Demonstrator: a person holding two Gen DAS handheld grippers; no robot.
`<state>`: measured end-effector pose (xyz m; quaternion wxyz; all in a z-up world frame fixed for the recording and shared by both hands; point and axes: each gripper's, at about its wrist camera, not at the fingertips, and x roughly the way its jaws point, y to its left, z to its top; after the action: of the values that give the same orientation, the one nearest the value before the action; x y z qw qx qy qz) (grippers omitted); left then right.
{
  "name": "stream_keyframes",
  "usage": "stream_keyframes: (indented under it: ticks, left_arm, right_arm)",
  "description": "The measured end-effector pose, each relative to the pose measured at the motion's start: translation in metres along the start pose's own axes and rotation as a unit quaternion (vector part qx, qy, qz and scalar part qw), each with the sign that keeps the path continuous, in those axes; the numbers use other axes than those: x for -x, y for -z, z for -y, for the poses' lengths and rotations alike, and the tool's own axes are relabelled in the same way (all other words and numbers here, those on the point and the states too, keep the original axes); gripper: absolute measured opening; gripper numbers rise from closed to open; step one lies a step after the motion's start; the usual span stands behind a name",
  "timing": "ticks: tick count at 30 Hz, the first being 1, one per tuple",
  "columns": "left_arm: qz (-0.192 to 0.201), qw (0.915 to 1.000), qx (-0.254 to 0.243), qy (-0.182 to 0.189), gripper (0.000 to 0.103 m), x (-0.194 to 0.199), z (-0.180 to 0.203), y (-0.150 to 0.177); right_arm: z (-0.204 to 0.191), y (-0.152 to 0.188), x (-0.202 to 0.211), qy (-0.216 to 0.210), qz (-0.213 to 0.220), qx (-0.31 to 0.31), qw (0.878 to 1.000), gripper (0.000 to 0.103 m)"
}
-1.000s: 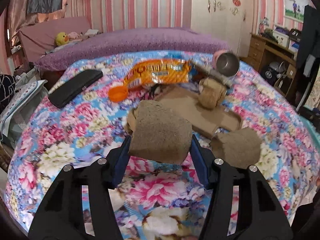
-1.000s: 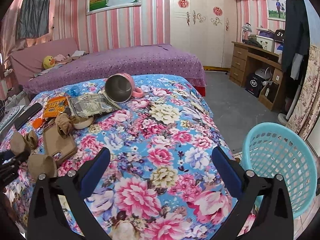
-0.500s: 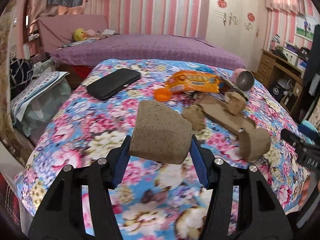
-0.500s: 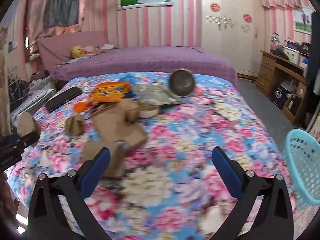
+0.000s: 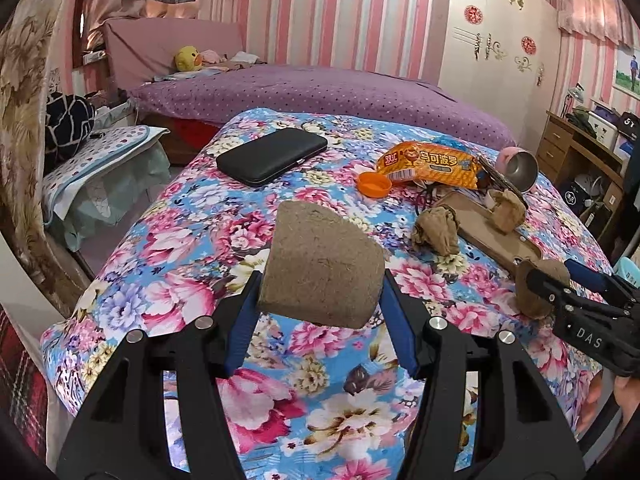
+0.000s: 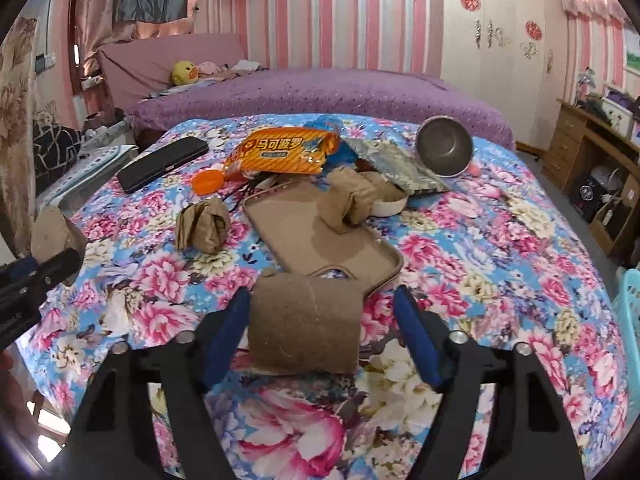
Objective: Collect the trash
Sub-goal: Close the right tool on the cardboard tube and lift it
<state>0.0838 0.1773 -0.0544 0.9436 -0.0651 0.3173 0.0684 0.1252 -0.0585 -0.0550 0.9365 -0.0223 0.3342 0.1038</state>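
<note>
Left claw clamped on brown wad; right claw apart, straddling second wad near the bed's front edge.

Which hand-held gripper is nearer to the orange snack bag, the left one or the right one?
Hard to call. The left hand-held gripper, shut on a brown paper wad, and the right hand-held gripper, open around another wad, both sit at the near edge, well short of the orange snack bag.

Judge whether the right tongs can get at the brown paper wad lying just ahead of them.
Probably yes: the brown paper wad already sits between the open right tongs, nothing covering it. The left tongs, shut on another brown chunk, stay clear.
</note>
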Motion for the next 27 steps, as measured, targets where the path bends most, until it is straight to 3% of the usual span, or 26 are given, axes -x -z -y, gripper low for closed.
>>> stream_keyframes:
  ticks: [1,4,10,27]
  left_arm:
    - [0.000,1.0000,0.000,0.000,0.057,0.000,0.001,0.000]
    - [0.005,1.0000,-0.006,0.001,0.057,0.002,0.009,-0.002]
    - [0.015,0.9996,-0.023,0.008,0.057,0.008,0.030,-0.004]
    - [0.028,0.9978,-0.040,0.046,0.057,0.023,0.100,-0.008]
  right_arm:
    - [0.000,0.000,0.000,0.000,-0.001,0.005,1.000,0.060]
    - [0.005,0.000,0.004,-0.007,0.004,0.011,1.000,0.057]
    - [0.030,-0.003,0.022,-0.015,0.026,-0.014,0.999,0.057]
    - [0.120,-0.003,0.054,0.030,0.048,-0.035,0.998,0.057]
